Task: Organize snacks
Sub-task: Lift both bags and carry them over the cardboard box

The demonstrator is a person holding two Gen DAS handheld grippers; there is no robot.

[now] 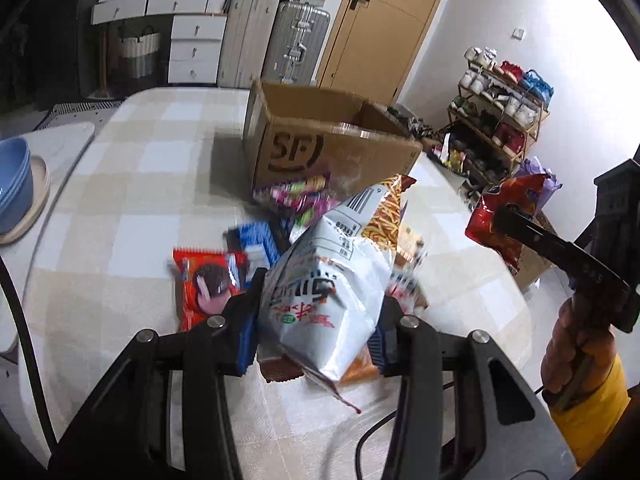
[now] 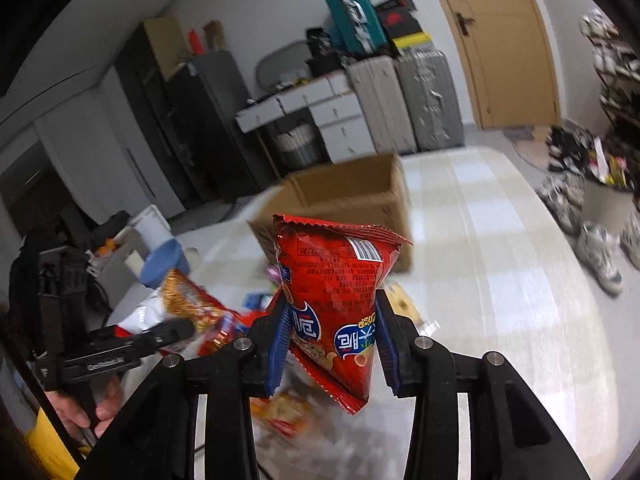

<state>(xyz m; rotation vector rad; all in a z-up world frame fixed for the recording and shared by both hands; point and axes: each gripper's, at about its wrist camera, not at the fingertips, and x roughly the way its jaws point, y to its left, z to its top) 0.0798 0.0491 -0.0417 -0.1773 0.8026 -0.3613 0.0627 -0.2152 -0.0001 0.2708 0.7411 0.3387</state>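
Note:
My left gripper (image 1: 316,320) is shut on a silver-white snack bag (image 1: 324,280) and holds it above a pile of snacks (image 1: 256,248) on the table. My right gripper (image 2: 330,332) is shut on a red snack bag (image 2: 332,292), held up in the air; that bag also shows at the right of the left wrist view (image 1: 504,216). An open cardboard box (image 1: 320,136) marked SF stands on the table behind the pile; it also shows in the right wrist view (image 2: 344,196).
The table (image 1: 120,200) has a beige checked cloth. Blue bowls (image 1: 14,184) sit on a plate at the left. A shoe rack (image 1: 500,120) stands to the right; drawers and suitcases (image 1: 276,40) stand behind, next to a wooden door.

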